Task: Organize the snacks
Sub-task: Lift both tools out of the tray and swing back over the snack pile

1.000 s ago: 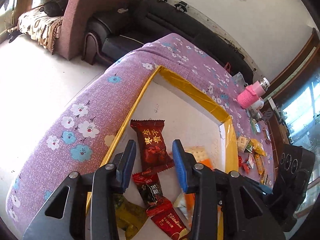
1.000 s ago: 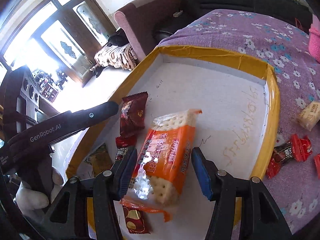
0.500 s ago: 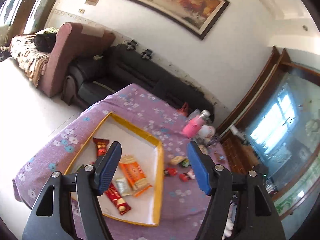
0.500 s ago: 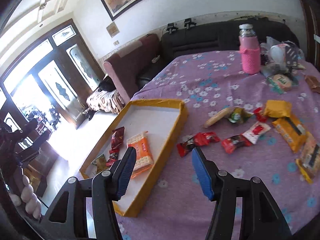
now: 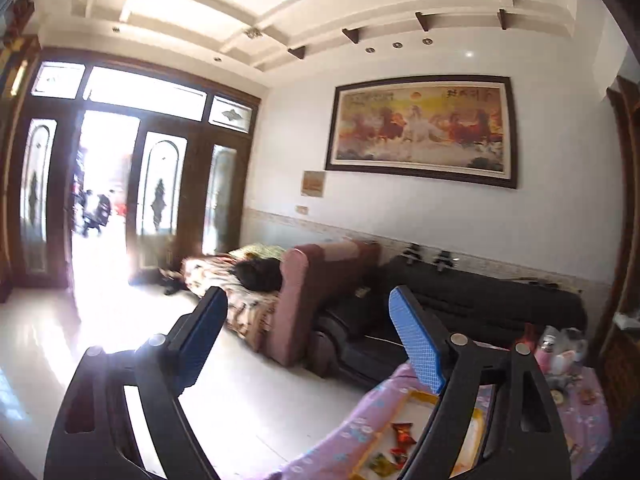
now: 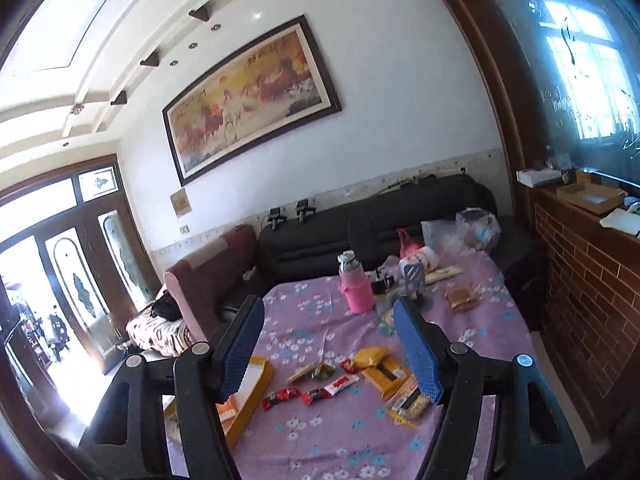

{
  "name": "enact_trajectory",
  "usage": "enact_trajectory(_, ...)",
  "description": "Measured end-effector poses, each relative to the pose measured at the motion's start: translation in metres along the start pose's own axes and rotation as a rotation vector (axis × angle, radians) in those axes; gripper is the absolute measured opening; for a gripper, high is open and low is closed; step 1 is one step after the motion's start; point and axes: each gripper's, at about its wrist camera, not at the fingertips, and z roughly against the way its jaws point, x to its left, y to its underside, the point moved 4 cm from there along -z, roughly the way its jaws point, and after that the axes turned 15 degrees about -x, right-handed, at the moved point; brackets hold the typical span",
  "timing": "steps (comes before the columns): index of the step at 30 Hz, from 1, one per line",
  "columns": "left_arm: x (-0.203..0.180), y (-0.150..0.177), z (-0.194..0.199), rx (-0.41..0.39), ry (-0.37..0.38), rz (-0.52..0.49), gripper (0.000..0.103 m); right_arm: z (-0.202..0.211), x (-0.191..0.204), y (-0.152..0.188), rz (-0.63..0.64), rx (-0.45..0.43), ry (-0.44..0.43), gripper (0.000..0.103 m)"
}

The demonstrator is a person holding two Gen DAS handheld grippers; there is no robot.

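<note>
Grippers both high above the table, and both gaping wide with nothing between the blue pads! Left gripper (image 5: 308,326) looks out across the room toward the sofa (image 5: 472,304) and glass doors (image 5: 160,184); only a corner of the yellow-rimmed tray (image 5: 476,426) shows below it, a few wrappers inside. Right gripper (image 6: 328,334) looks down on the purple floral tablecloth (image 6: 320,436), where loose snacks (image 6: 340,384) lie scattered beside the tray (image 6: 256,394). Pink bottle (image 6: 356,286) stands upright farther back. Writing on the packets is too small to read; the horse painting (image 6: 248,100) carries calligraphy, illegible here.
</note>
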Motion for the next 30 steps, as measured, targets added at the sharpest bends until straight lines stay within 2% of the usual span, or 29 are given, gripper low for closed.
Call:
enact_trajectory(2, -0.002, -0.001, -0.005, -0.019, -0.032, -0.060, 0.086, 0.001, -0.004, -0.018, -0.009, -0.030, 0.010, 0.073)
enact_trajectory(3, -0.006, 0.003, -0.008, -0.010, -0.017, -0.057, 0.087, 0.000, -0.007, -0.022, -0.018, -0.041, 0.020, 0.076)
enact_trajectory(4, -0.013, 0.011, -0.010, 0.015, 0.024, -0.041, 0.088, -0.001, -0.009, -0.020, -0.024, -0.039, 0.021, 0.081)
enact_trajectory(6, -0.039, 0.032, -0.015, 0.087, 0.146, -0.002, 0.089, -0.015, -0.009, -0.004, -0.033, 0.013, -0.003, 0.082)
enact_trajectory(8, -0.072, 0.054, -0.016, 0.139, 0.263, 0.019, 0.089, -0.037, -0.009, 0.026, -0.042, 0.095, -0.014, 0.082)
enact_trajectory(11, -0.124, 0.088, -0.016, 0.212, 0.439, 0.052, 0.089, -0.078, -0.003, 0.090, -0.058, 0.246, -0.040, 0.081)
enact_trajectory(12, -0.141, 0.102, -0.017, 0.243, 0.492, 0.075, 0.089, -0.092, -0.001, 0.113, -0.063, 0.297, -0.054, 0.076)
enact_trajectory(15, -0.191, 0.143, -0.012, 0.345, 0.626, 0.108, 0.089, -0.135, 0.005, 0.180, -0.070, 0.425, -0.073, 0.054)
enact_trajectory(17, -0.220, 0.172, -0.013, 0.409, 0.694, 0.111, 0.089, -0.161, 0.008, 0.221, -0.084, 0.498, -0.073, 0.052)
enact_trajectory(20, -0.252, 0.210, -0.025, 0.524, 0.750, 0.128, 0.089, -0.198, 0.012, 0.269, -0.147, 0.595, -0.071, 0.054)
enact_trajectory(22, -0.266, 0.229, -0.032, 0.585, 0.776, 0.156, 0.089, -0.223, 0.009, 0.288, -0.188, 0.621, -0.048, 0.054)
enact_trajectory(26, -0.276, 0.254, -0.031, 0.615, 0.791, 0.140, 0.089, -0.283, 0.006, 0.308, -0.189, 0.625, 0.019, 0.054)
enact_trajectory(30, -0.273, 0.273, -0.031, 0.647, 0.806, 0.152, 0.089, -0.337, 0.015, 0.324, -0.127, 0.643, 0.072, 0.055)
